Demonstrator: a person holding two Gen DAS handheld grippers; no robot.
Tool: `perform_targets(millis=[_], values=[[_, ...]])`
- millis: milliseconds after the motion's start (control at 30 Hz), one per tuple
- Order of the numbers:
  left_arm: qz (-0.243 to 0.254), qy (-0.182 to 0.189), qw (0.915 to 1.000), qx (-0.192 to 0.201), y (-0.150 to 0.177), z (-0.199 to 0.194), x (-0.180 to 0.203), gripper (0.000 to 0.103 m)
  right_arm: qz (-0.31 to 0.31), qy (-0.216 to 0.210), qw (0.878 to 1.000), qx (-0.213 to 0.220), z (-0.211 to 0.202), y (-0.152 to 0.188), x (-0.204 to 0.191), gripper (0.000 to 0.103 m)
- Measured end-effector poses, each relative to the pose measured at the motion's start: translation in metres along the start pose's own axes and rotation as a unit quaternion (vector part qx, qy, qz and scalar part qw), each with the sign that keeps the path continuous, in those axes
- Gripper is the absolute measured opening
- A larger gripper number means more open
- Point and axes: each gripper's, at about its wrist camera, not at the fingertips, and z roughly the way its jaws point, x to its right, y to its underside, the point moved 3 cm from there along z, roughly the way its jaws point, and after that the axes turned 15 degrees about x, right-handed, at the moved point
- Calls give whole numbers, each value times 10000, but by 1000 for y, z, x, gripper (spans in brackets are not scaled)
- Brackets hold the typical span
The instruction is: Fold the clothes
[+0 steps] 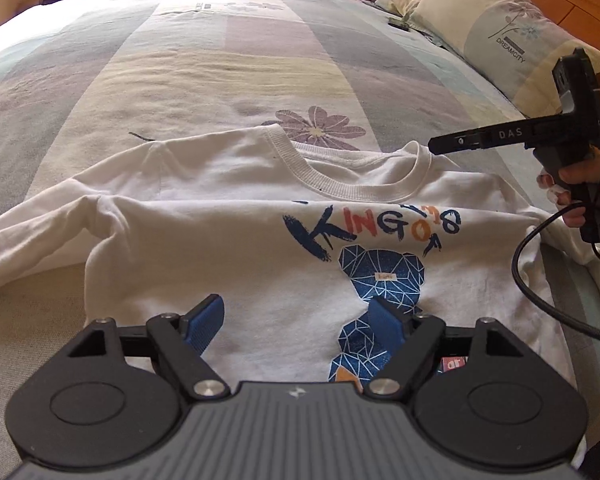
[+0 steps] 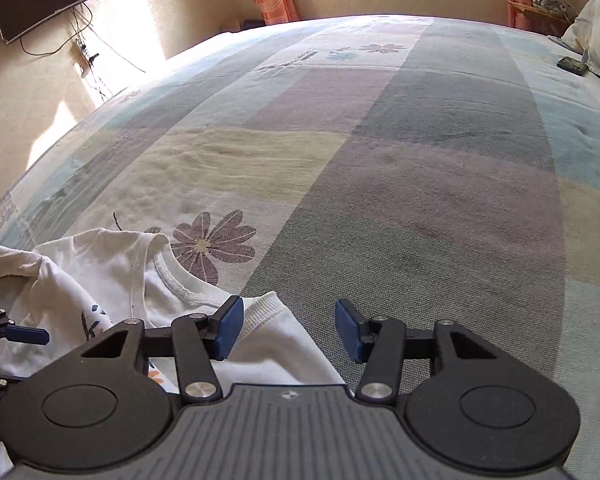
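- A white printed sweatshirt [image 1: 228, 264] lay face up, spread across the bed [image 1: 220, 60], sleeves out.
- The left claw [image 1: 296, 320] hovered open above its chest.
- The right claw [image 2: 288, 330] gaped empty by the shoulder.
- Folding seemingly needed a sleeve or edge grasped.

My shirt [image 1: 228, 248] lies spread on the bed [image 1: 204, 60] just before me, its collar [image 1: 340, 176] at the far side, my left gripper [image 1: 296, 320] over its chest and my right gripper [image 2: 288, 328] over its right shoulder — the pillows [image 1: 500, 24] lie beyond, to the right.
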Motion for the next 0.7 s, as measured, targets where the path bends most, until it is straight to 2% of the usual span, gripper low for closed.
perform_targets(millis=[167, 233, 267, 300, 333, 600, 700], values=[[-200, 115, 9997, 15, 12, -2, -19, 79, -852, 227, 9955, -346, 24, 18, -18, 56], [-230, 175, 9996, 50, 11, -3, -21, 79, -1147, 189, 9922, -444, 23, 20, -31, 41], [-241, 176, 9995, 52, 10, -3, -21, 79, -1305, 114, 9902, -491, 22, 21, -38, 19], [-252, 166, 9995, 58, 9, -3, -22, 79, -1456, 152, 9879, -507, 22, 22, -43, 15], [-262, 129, 9995, 75, 7, -3, -22, 79, -1606, 196, 9854, -522, 22, 22, -49, 14], [-177, 76, 9987, 477, -18, -18, -18, 79, -1601, 680, 9845, -240, 37, -6, -33, 13], [-154, 47, 9986, 507, -20, -18, -20, 79, -1595, 862, 9833, -133, 43, -16, -28, 13]])
